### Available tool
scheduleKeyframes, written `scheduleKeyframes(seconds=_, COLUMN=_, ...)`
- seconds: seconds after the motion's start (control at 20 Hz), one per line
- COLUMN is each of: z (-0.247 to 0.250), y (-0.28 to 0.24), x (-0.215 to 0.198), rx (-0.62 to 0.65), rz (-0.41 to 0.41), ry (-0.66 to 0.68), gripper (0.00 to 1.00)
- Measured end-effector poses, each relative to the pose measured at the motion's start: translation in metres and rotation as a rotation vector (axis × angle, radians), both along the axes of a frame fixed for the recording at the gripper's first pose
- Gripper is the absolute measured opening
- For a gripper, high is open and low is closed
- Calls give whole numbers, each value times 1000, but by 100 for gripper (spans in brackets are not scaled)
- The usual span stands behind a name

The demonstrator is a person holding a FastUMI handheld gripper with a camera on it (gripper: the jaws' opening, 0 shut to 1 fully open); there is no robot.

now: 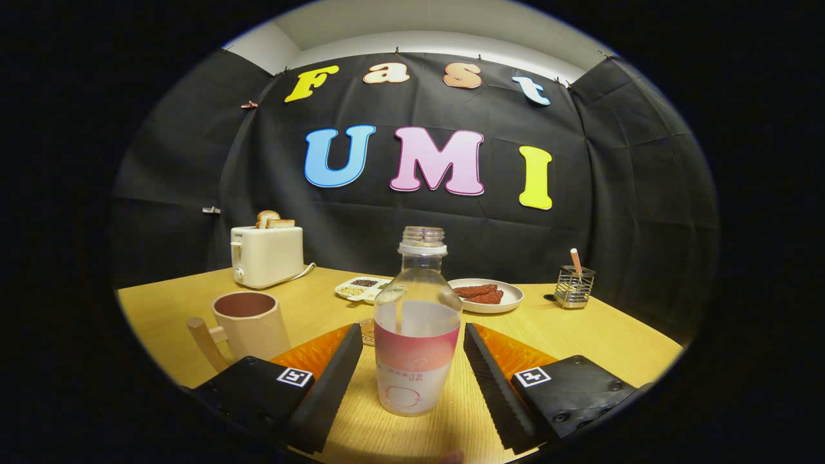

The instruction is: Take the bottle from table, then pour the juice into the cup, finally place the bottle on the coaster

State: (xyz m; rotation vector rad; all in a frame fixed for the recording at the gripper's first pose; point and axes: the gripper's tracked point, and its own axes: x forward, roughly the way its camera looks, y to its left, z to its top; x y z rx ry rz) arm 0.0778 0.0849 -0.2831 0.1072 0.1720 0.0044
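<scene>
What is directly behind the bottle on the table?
Behind the bottle, standing between the open gripper fingers, a round coaster peeks out, mostly hidden. Farther back is a plate of reddish slices.

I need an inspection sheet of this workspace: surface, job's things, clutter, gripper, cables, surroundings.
Surface: wooden table, no spill seen.
Job's things: bottle upright between the fingers, uncapped, part full; cup to its left, handle outward; coaster behind the bottle, mostly hidden.
Clutter: toaster with toast; divided dish; plate with red slices; wire holder.
Gripper: gripper open, fingers either side of the bottle, not touching.
Cables: toaster cord lying on the table.
Surroundings: black cloth wall.
</scene>
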Motion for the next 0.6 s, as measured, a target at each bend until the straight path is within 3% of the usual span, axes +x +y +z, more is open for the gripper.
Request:
scheduleKeyframes(seconds=0.1, z=0, y=-4, x=6, rx=7, rz=-22, ry=-10, gripper=94)
scheduleKeyframes(seconds=0.25, z=-3, y=-10, x=11, rx=44, rz=-51, ry=25, gripper=78)
scheduleKeyframes(seconds=0.35, z=1, y=-14, x=13, rx=36, rz=-70, ry=61, gripper=75)
scheduleKeyframes(seconds=0.6, z=50, y=-20, x=22, rx=-140, rz=-32, ry=35, gripper=73)
